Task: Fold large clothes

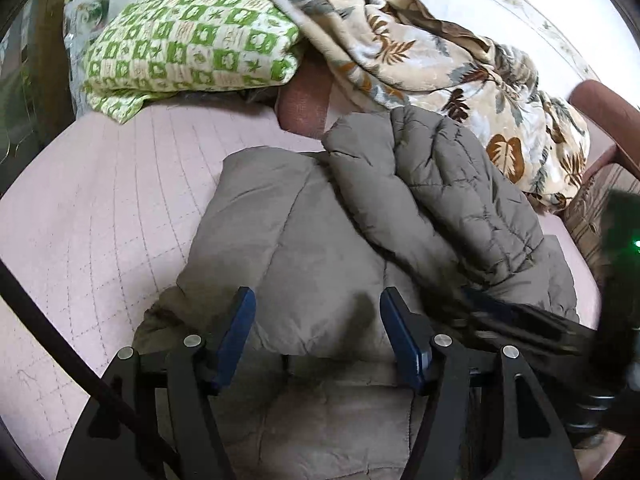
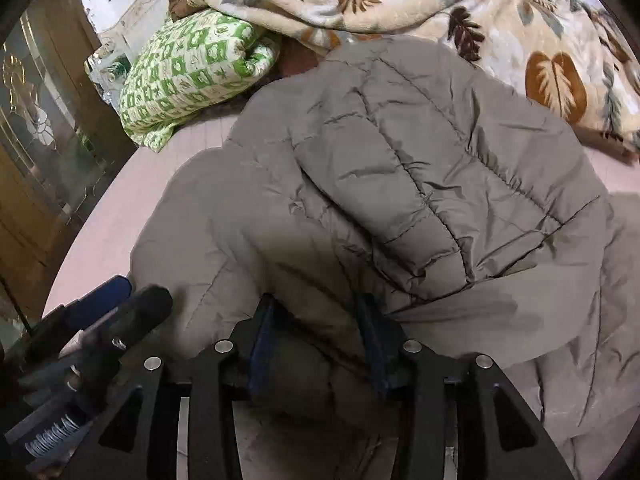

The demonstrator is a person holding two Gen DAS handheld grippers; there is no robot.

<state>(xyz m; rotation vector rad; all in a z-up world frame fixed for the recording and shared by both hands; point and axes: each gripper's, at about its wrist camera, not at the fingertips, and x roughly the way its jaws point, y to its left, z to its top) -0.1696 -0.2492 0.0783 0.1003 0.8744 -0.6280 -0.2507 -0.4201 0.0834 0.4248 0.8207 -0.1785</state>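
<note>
Both grippers, left gripper and right gripper, sit spread wide over our puffy jacket, gripping nothing; it's soft, slippery, so we'd pinch the hem.

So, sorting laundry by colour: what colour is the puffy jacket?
Plain grey-brown (taupe), quilted jacket; the right wrist view shows it best.

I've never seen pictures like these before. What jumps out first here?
A big puffy grey-brown jacket fills the middle, lying rumpled on a pale pink quilted bed cover, with one part folded over its body. Behind it, at the head of the bed, sit a green-and-white checked pillow and a cream blanket with brown leaves. At the bottom of each view, black tongs with blue fingers reach in: the left gripper and the right gripper, both over the jacket.
</note>
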